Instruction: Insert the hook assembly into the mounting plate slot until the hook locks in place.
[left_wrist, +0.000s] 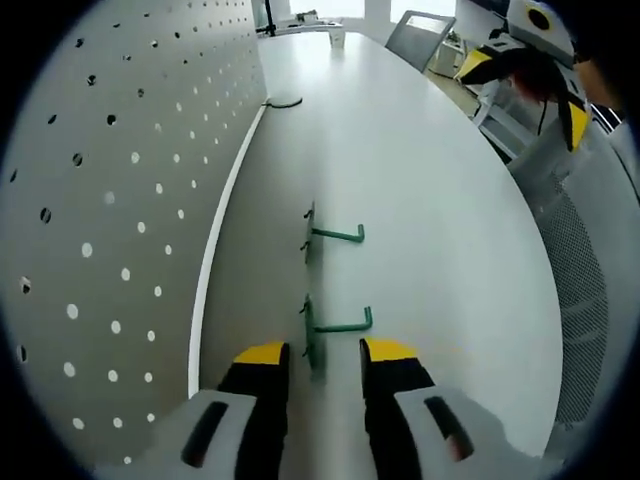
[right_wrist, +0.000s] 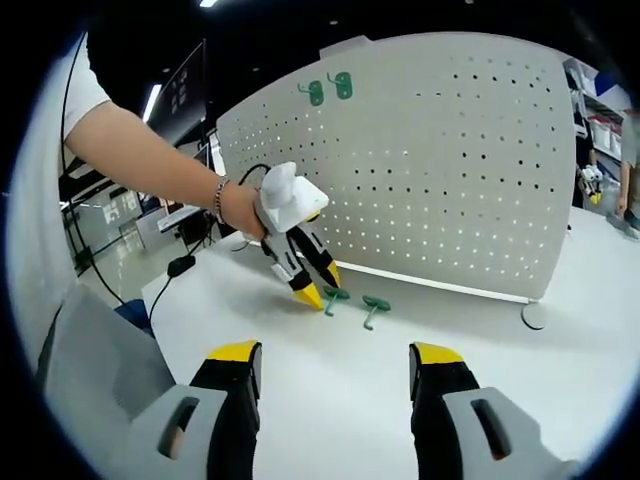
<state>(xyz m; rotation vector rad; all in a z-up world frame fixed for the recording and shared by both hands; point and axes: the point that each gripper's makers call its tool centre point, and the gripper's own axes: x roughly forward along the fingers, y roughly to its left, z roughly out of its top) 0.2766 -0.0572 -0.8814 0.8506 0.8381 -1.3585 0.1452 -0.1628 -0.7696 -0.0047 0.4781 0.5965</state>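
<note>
lying on the white table, two green hooks are the things i must handle. in the left gripper view the near hook rests just ahead of my left gripper, and its flat back plate stands in the gap between the two yellow tips. the jaws of this gripper are spread apart, and i cannot tell if a tip touches the hook. the far hook lies a little further along the table, apart from the first one, with its arm pointing the same way.

in the right gripper view i see the same two hooks from the other side: the near hook sits at the yellow tips of the left gripper, and the far hook lies just beside it. a hand with a bracelet on the wrist holds this gripper from above.

my right gripper hangs over bare table, well apart from the hooks, its jaws wide apart and holding nothing.

behind the hooks a white pegboard stands upright on the table. two more green hooks hang near its top edge. a black cable lies at the foot of the pegboard.
</note>
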